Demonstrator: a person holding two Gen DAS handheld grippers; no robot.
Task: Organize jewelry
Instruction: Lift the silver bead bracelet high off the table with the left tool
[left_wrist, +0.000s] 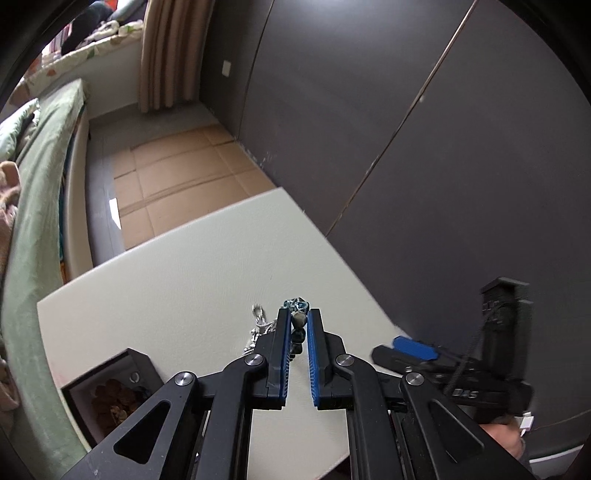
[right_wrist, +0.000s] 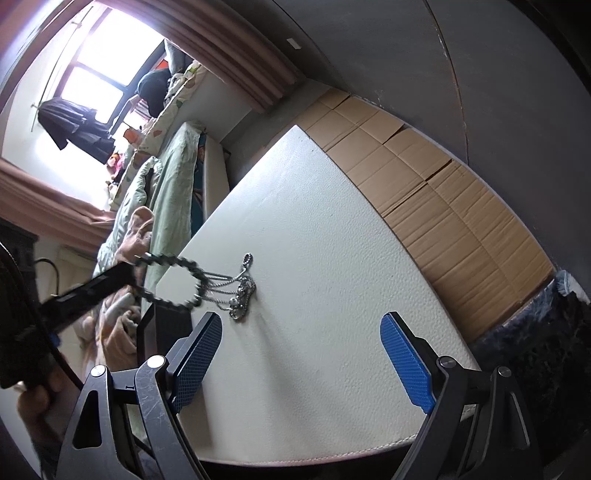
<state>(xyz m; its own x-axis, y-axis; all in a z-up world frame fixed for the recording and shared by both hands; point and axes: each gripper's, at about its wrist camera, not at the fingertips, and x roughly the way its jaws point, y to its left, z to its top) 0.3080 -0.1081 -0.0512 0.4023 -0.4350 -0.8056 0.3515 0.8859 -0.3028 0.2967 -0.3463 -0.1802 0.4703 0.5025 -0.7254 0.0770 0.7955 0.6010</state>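
Clamped tight, my left gripper holds a beaded bracelet lifted above the white table. A silver chain hangs snagged from the bracelet, its other end heaped on the table. My right gripper gapes wide and empty nearby. A dark box sits at the table's edge.

Chain on table, bracelet just left of it, box at table's left edge, cardboard behind table.

right gripper jaws apart | bead bracelet lifted, snagging silver chain
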